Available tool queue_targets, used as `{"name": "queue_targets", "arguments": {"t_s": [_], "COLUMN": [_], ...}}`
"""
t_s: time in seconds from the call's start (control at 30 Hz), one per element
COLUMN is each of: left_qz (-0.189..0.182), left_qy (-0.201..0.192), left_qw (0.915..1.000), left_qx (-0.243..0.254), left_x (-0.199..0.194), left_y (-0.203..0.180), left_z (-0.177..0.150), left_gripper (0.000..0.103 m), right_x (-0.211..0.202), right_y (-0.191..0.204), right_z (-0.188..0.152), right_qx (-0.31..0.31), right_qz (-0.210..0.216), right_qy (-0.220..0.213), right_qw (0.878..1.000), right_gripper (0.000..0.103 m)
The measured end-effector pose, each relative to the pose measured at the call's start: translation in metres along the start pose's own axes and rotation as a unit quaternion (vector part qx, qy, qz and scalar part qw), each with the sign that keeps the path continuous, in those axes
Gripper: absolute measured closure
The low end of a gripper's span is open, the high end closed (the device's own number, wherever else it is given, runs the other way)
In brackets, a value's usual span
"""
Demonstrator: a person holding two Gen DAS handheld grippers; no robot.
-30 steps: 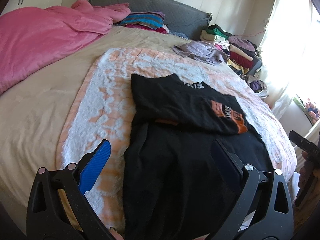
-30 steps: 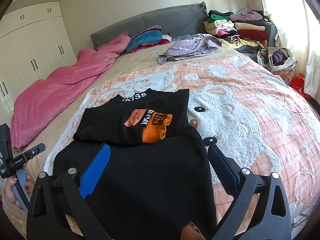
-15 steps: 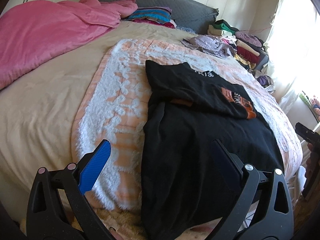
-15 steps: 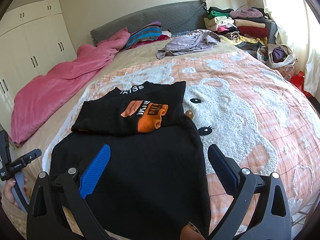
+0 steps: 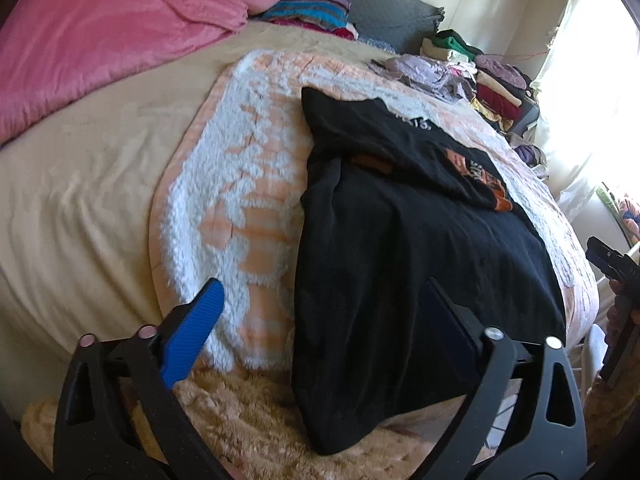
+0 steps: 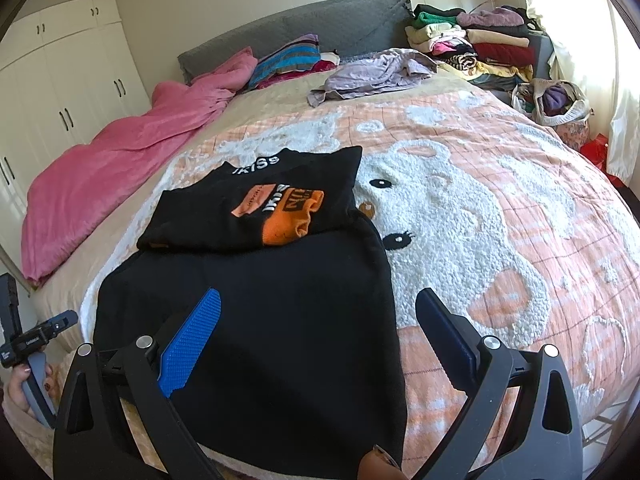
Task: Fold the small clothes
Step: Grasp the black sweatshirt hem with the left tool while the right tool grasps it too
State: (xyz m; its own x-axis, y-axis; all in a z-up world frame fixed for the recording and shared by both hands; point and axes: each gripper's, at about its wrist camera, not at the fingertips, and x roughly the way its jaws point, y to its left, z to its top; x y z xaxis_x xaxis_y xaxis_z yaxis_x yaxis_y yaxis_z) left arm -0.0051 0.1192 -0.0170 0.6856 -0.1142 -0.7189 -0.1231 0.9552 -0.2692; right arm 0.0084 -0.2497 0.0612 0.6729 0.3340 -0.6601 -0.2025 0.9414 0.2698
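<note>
A black garment (image 5: 404, 276) (image 6: 260, 320) lies flat on the peach and white blanket (image 5: 240, 200) (image 6: 480, 208), its top folded down so an orange print (image 6: 288, 212) (image 5: 480, 180) shows. The lower hem hangs over the bed's near edge. My left gripper (image 5: 320, 312) is open, held back above the hem at the garment's left side, holding nothing. My right gripper (image 6: 320, 320) is open too, hovering over the garment's lower right part, with nothing between its fingers.
A pink duvet (image 5: 100, 40) (image 6: 120, 148) covers the bed's far left. A lilac crumpled garment (image 6: 372, 76) lies near the grey headboard (image 6: 320, 28). Stacked folded clothes (image 6: 472, 40) and a bag (image 6: 556, 100) sit at the right. White wardrobes (image 6: 60, 92) stand at the left.
Both grippers have pulled back toward the bed's near edge, so the garment looks farther away and its hanging hem has come into the left wrist view. Both stayed open.
</note>
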Motion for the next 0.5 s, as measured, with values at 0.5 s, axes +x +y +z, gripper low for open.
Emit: {"name": "queue_targets", "arguments": {"t_s": [0.5], "left_qz": [-0.031], "left_qy": [0.079], "left_qw": [0.9956], "left_qx": [-0.040], "left_x": [0.013], "left_y": [0.013], "left_z": [-0.024], "left_gripper": [0.052], "right_x": [0.011], "right_y": [-0.006], "right_z": [-0.026], "right_qx": [0.003], "right_qz": [0.014], "right_qy": [0.030], "right_qw": [0.999], "right_gripper": [0.006]}}
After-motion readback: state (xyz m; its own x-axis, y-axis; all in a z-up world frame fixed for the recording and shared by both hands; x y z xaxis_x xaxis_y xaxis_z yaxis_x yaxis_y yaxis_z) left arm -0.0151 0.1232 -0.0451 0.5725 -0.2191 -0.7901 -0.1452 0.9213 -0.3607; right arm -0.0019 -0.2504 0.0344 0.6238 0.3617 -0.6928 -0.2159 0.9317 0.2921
